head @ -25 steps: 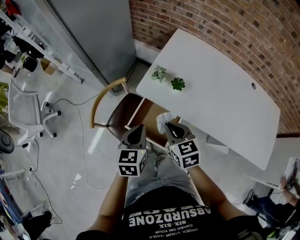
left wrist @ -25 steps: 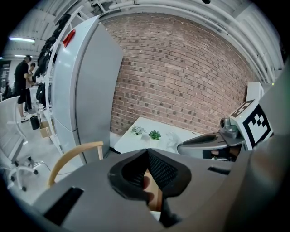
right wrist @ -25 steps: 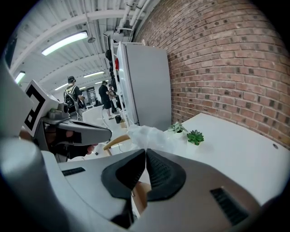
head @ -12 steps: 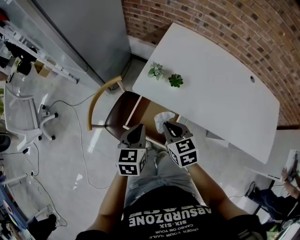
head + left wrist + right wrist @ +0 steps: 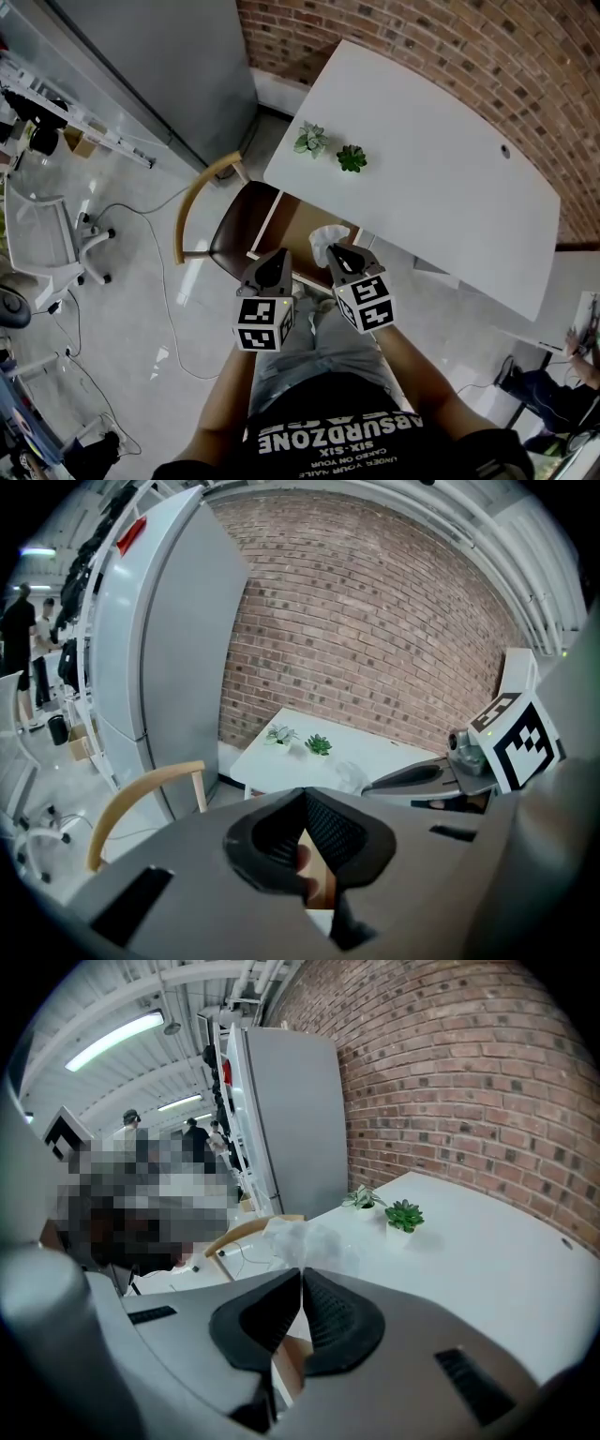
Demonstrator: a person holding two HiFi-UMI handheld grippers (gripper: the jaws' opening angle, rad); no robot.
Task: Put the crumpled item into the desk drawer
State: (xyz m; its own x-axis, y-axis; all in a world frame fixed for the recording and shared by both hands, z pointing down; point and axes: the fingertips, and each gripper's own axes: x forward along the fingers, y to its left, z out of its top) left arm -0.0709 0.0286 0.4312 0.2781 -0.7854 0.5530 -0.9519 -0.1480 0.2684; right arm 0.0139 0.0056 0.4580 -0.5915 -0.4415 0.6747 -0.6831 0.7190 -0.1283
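The crumpled white item (image 5: 324, 240) sticks out from the tips of my right gripper (image 5: 336, 251), which is shut on it, in front of the white desk (image 5: 431, 178). In the right gripper view the crumpled item (image 5: 305, 1239) bulges just past the closed jaws of the right gripper (image 5: 300, 1274). Under the desk's near edge the open drawer (image 5: 298, 223) shows its brown inside, right below the item. My left gripper (image 5: 279, 255) hangs beside it on the left, shut and empty. The left gripper view shows the left gripper (image 5: 305, 794) with its jaws together and the crumpled item (image 5: 349, 775) off to the right.
A wooden chair (image 5: 202, 202) with a dark seat stands left of the drawer. Two small potted plants (image 5: 311, 140) (image 5: 352, 157) sit at the desk's far left end. A tall grey cabinet (image 5: 159, 66) and brick wall (image 5: 450, 47) stand behind. Cables (image 5: 164, 281) trail over the floor.
Both grippers stay almost where they were, the right one still shut on the crumpled item. The head view has shifted slightly.
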